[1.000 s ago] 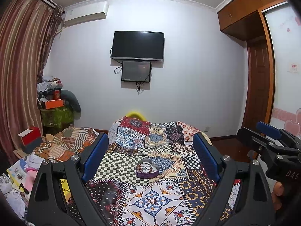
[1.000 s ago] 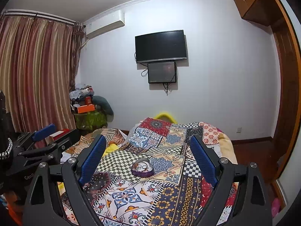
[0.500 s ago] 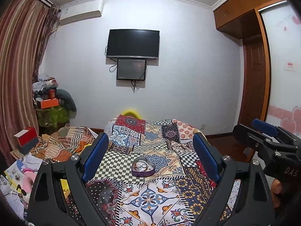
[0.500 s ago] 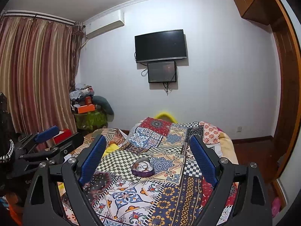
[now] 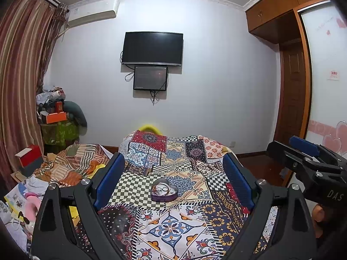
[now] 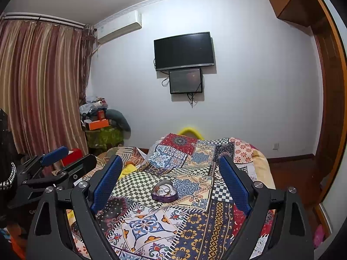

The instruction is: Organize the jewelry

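A purple heart-shaped jewelry box (image 5: 164, 193) lies open on the patchwork bedspread (image 5: 173, 227), with several rings and bangles inside. It also shows in the right wrist view (image 6: 164, 192). My left gripper (image 5: 173, 184) is open and empty, held above the bed with the box between its blue pads, farther off. My right gripper (image 6: 169, 184) is open and empty in the same way. The right gripper shows at the right edge of the left wrist view (image 5: 308, 158). The left gripper shows at the left of the right wrist view (image 6: 56, 164).
A striped blanket (image 5: 71, 164) and clutter lie left of the bed. A red box (image 5: 28, 157) and a piled green stand (image 5: 58, 130) stand by the curtain (image 6: 39, 86). A TV (image 5: 151, 48) hangs on the far wall. A wooden wardrobe (image 5: 288, 65) is at right.
The left wrist view has shifted slightly, with the box now a little lower and nearer centre. The right gripper has barely moved. Both grippers stay open.
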